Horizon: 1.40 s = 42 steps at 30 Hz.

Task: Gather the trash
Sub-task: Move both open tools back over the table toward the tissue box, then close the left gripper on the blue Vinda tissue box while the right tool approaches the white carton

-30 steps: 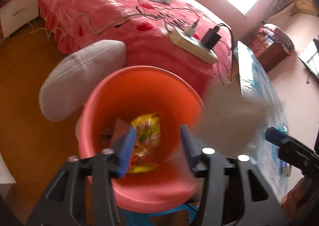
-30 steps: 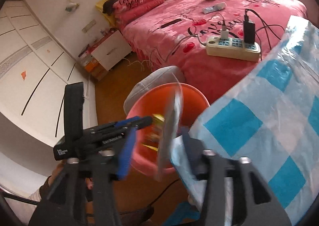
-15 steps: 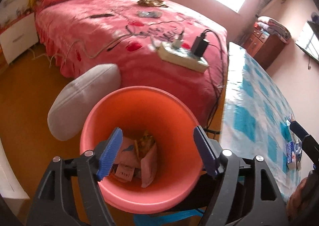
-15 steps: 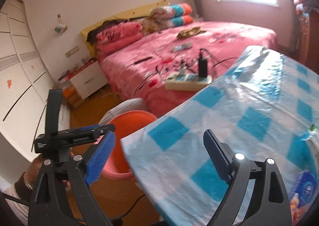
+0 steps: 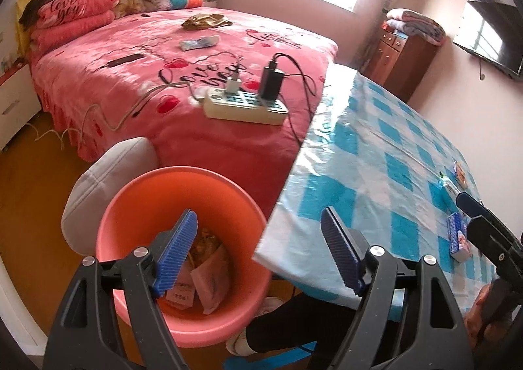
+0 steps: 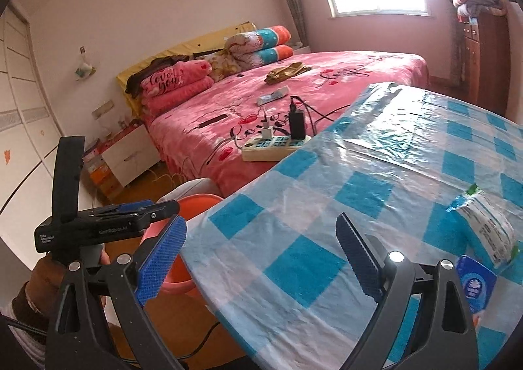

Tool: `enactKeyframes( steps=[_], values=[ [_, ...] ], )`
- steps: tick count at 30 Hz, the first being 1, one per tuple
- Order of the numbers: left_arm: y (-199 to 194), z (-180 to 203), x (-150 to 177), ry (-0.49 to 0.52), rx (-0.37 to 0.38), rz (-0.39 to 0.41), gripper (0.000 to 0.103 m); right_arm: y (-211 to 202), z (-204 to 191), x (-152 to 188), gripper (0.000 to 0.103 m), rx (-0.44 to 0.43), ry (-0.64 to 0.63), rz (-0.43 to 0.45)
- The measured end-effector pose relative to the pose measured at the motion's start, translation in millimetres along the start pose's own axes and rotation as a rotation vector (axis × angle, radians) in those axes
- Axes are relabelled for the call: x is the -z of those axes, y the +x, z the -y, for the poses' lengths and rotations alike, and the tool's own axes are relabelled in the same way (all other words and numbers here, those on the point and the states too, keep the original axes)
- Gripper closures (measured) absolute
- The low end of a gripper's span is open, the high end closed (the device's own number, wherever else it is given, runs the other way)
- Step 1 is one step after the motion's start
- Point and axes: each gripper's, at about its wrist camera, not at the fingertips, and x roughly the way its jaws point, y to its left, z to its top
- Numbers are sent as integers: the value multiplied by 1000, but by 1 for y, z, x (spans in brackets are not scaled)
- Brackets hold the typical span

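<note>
The orange bin (image 5: 183, 193) stands on the floor beside the table, with several wrappers (image 5: 209, 275) lying inside. My left gripper (image 5: 258, 223) hangs above the bin's right rim, its jaws opening with nothing between them. My right gripper (image 6: 261, 226) is open and empty over the table's near corner. On the blue checked tablecloth (image 6: 327, 206) lie a white and green wrapper (image 6: 487, 226) and a blue tissue pack (image 6: 474, 285). The left wrist view shows the same pack (image 5: 457, 236) and a small carton (image 5: 459, 170) at the far right.
A pink bed (image 5: 163, 76) with a power strip (image 5: 245, 105) and cables lies behind the bin. A grey cushion (image 5: 108, 174) leans against the bin. A person's leg (image 5: 294, 317) is under the table. A wooden dresser (image 5: 402, 53) stands at the back.
Both grippers opened; a yellow wrapper and a pale one dropped into the bin. Both grippers then rose and swung right, from over the bin toward the table.
</note>
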Motion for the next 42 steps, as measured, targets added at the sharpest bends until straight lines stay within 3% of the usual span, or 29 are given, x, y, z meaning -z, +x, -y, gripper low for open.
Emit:
enactKeyframes(
  steps=[42],
  values=[
    [14, 146, -2, 220, 85, -33, 20, -73, 91, 14, 8, 83, 144, 119]
  ],
)
